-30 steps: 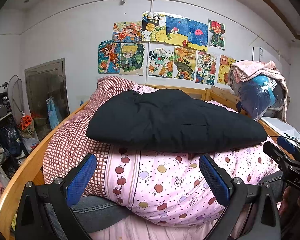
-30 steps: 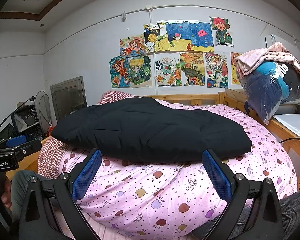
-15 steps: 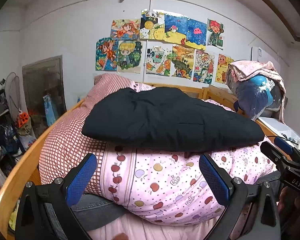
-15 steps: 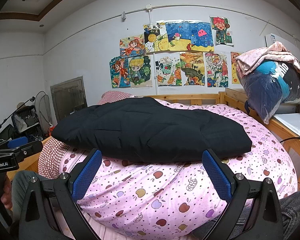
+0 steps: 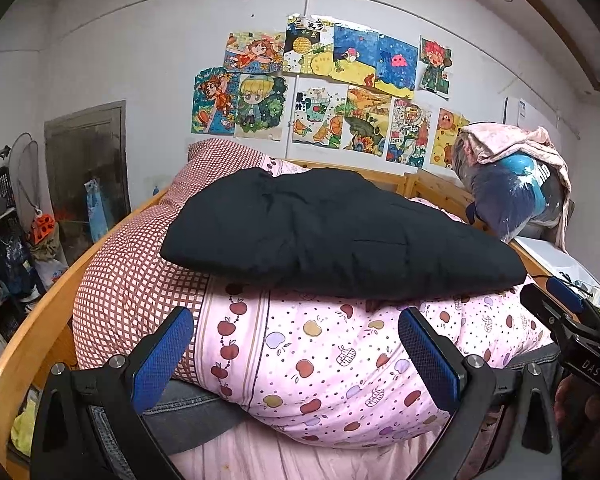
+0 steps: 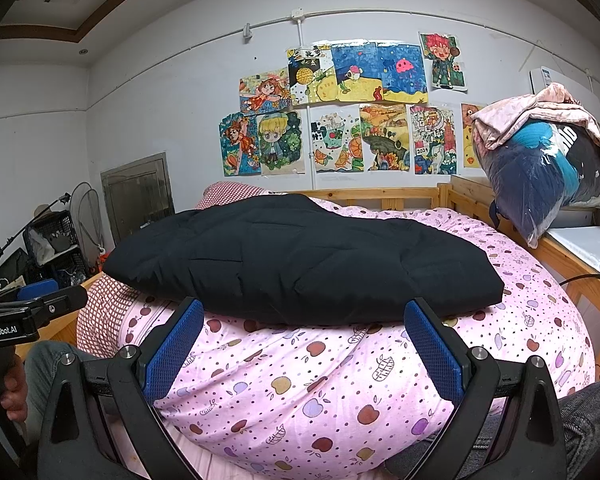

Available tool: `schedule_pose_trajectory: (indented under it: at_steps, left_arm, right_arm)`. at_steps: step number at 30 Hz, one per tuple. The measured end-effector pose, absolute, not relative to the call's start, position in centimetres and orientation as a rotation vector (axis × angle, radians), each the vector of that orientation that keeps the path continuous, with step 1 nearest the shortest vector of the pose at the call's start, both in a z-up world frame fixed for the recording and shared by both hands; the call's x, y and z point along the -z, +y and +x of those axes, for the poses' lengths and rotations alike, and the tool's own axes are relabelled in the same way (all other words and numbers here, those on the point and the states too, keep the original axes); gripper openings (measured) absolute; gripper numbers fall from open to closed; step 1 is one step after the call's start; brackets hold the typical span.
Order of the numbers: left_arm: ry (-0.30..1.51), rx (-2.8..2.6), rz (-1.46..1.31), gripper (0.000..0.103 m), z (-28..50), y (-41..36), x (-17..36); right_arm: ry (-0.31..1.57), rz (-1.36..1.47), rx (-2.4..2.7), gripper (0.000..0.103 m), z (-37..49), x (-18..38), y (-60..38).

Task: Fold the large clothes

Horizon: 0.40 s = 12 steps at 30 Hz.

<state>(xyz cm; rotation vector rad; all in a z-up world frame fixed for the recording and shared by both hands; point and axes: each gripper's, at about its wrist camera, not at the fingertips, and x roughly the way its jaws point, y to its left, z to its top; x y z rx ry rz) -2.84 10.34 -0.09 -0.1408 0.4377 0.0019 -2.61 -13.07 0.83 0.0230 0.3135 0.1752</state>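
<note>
On top of the pink apple quilt [image 6: 340, 380], at twelve o'clock, lies the folded black padded coat [image 6: 300, 256]. Both grippers, left [image 5: 296, 356] and right [image 6: 304, 348], gape empty. Folding looks finished; next, maybe another garment.

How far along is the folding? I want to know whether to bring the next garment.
The black padded garment already lies as a compact folded bundle on the pink apple-print duvet. Nothing is in hand: the left gripper and right gripper are both open, short of it. What remains looks like a final fold at most.
</note>
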Motion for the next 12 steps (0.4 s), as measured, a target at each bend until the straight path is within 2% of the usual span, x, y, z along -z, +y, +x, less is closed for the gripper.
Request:
schedule_pose_trajectory:
  at_steps: [12]
  left_arm:
    - [0.434, -0.013, -0.136, 0.103, -2.98, 10.34, -0.14]
  right_arm:
    - [0.314, 0.024, -0.174, 0.099, -2.67, -0.83, -12.99]
